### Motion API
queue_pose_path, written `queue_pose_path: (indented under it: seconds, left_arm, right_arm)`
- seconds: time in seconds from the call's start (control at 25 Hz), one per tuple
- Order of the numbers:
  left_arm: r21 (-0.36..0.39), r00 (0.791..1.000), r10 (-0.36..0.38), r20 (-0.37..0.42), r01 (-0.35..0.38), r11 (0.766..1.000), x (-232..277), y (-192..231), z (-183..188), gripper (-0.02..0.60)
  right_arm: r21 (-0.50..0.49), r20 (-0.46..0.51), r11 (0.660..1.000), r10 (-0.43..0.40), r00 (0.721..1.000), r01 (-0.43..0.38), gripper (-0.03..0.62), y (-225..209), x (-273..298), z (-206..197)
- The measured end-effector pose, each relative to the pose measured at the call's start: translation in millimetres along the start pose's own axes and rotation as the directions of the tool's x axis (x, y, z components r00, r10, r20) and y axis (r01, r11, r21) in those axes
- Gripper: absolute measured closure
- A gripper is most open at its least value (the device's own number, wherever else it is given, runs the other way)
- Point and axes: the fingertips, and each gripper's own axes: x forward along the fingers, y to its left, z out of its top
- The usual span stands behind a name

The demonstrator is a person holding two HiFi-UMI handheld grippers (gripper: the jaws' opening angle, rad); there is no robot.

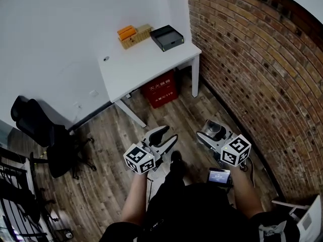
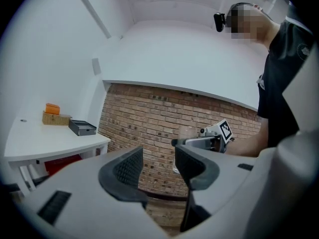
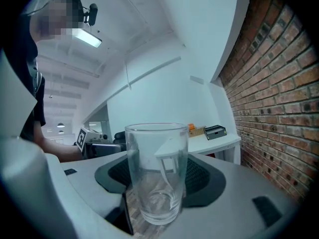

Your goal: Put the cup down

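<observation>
cup (image 3: 157, 173): upright, pinched by right gripper (image 1: 212, 133) | left gripper (image 2: 158, 167): jaws spread, empty | white table (image 1: 146, 67): well ahead of cup (likely drop spot), floor below

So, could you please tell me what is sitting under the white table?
A red box with white lettering stands on the floor under the white table. The tabletop covers its top, and anything behind it is hidden.
</observation>
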Motion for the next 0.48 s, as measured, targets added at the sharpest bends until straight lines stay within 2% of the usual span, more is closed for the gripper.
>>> queue_pose_path:
  seconds: [0.28,0.48]
  left_arm:
    - [0.010,0.998,-0.044,-0.033,0.044,0.999,29.7,96.6,18.8,0.376]
    - [0.018,0.998,-0.059,-0.029,0.059,0.998,43.1,169.2,37.9,0.376]
  right_arm:
    - [0.012,-0.004,0.999,-0.042,0.999,0.042,0.309,-53.1,86.9,28.3]
    - [-0.013,-0.015,0.999,-0.049,0.999,0.049,0.309,-79.7,155.1,56.3]
